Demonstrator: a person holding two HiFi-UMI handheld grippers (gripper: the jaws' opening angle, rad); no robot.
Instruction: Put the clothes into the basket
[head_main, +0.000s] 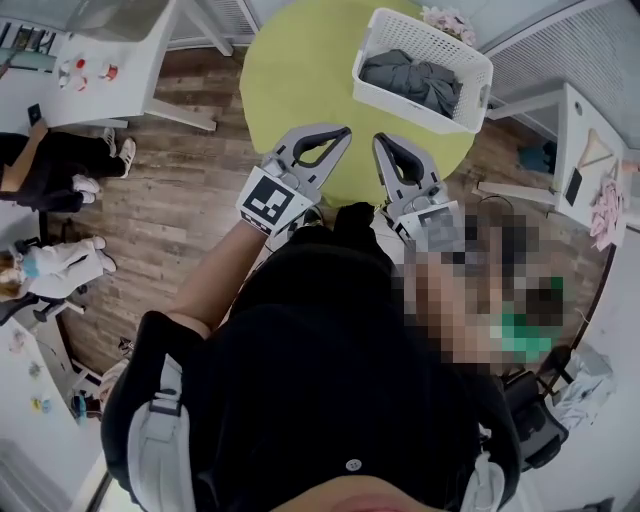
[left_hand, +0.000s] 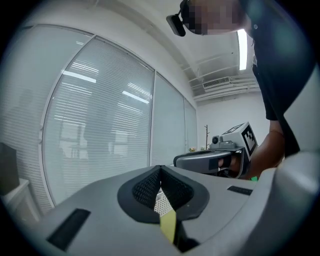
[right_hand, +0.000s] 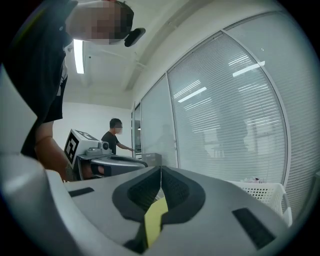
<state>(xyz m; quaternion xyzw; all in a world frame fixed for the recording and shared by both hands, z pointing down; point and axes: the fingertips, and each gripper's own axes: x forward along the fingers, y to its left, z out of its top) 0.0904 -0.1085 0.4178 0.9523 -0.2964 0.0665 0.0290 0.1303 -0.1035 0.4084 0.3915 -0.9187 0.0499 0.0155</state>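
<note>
I'm in an office-like workroom: glass partition walls (right_hand: 225, 115) with slatted blinds, a ceiling strip light (right_hand: 78, 55), a plank floor (head_main: 190, 200), a white desk (head_main: 130, 60) at upper left, and another person (right_hand: 114, 135) working in the background.

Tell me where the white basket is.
Head view, upper right: the white basket sits at the green table's far edge, beyond the right gripper, holding grey clothes.
</note>
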